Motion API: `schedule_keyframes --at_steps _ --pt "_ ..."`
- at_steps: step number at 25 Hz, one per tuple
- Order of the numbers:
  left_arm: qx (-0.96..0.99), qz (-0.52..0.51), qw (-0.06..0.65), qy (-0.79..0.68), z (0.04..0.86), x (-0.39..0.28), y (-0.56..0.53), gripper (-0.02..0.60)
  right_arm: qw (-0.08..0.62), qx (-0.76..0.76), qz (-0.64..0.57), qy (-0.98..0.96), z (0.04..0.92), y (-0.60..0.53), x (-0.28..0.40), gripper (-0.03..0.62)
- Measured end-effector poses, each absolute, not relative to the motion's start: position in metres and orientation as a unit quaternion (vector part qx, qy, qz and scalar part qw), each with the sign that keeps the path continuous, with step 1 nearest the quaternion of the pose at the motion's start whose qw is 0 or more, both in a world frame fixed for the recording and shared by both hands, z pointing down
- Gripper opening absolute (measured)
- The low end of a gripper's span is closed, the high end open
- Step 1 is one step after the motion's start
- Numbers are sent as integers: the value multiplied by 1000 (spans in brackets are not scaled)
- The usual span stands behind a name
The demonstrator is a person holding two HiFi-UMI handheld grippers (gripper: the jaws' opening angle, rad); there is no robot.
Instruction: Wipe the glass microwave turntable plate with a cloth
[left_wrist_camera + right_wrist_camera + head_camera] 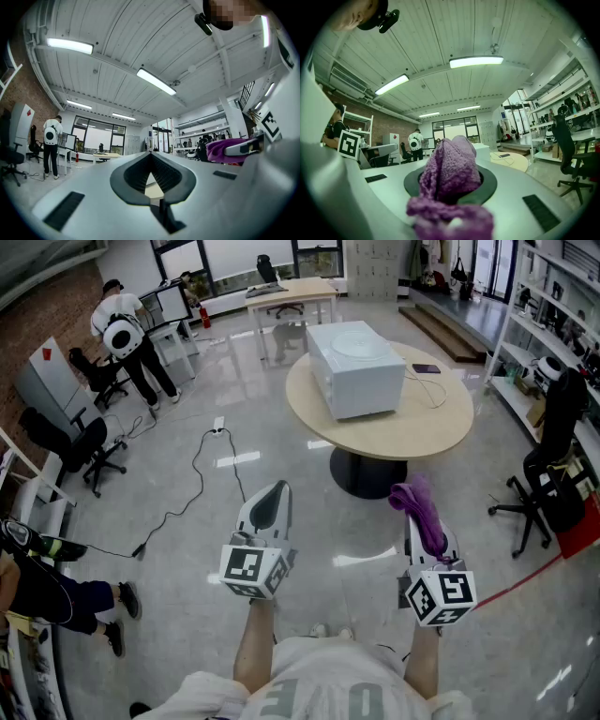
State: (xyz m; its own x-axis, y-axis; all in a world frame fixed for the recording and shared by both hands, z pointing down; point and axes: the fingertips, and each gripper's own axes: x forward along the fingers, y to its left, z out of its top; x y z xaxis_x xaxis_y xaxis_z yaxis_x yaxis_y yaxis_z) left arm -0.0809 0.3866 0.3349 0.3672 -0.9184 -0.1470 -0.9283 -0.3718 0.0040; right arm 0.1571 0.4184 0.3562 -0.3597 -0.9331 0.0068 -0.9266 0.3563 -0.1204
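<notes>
Pinching fuzzy purple cloth [449, 171], right gripper [418, 519]; left gripper [275, 490] closed, empty

A round, pale wooden counter [412, 423] stands on the glossy grey floor [281, 465]. On it sit a white microwave [361, 376], a dark phone [426, 368] and a thin white cable [433, 390]. A black cable [202, 474] trails across the floor from a white power strip [218, 426].
</notes>
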Motion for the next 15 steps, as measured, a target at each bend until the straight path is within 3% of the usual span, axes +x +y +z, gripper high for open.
schedule_keyframes --at_steps 15 --pt "-843 47 19 535 353 -49 365 -5 21 -552 -48 832 363 396 169 48"
